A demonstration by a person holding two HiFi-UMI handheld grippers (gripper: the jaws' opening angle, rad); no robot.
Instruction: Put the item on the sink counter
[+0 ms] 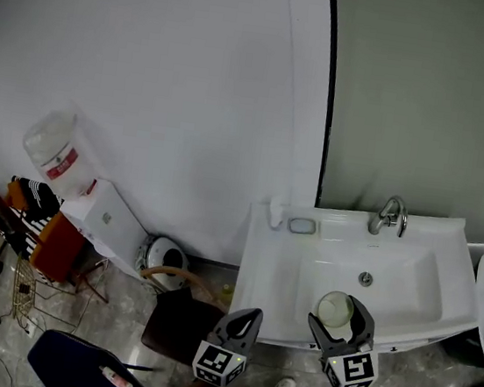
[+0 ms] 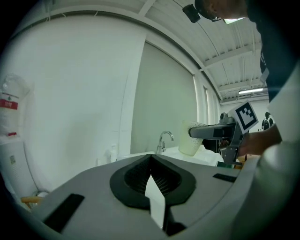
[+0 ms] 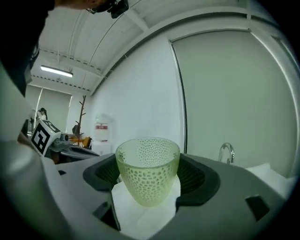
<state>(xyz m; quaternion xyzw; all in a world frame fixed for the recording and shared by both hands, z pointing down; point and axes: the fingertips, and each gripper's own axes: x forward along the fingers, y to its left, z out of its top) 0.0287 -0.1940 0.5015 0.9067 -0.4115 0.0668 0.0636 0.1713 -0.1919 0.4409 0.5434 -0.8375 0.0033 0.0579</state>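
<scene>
Right claw grips dotted cup above basin. Carry to tabletop at 10 o'clock and lower it upright. Left claw closed, empty.

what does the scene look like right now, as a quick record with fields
right claw: closed on the cup
cup: pale green, dotted, upright, held over the front of the sink
left claw: jaws together, nothing held, in front of the sink's left part
sink: white, faucet at the back
task state: cup not yet set down
</scene>
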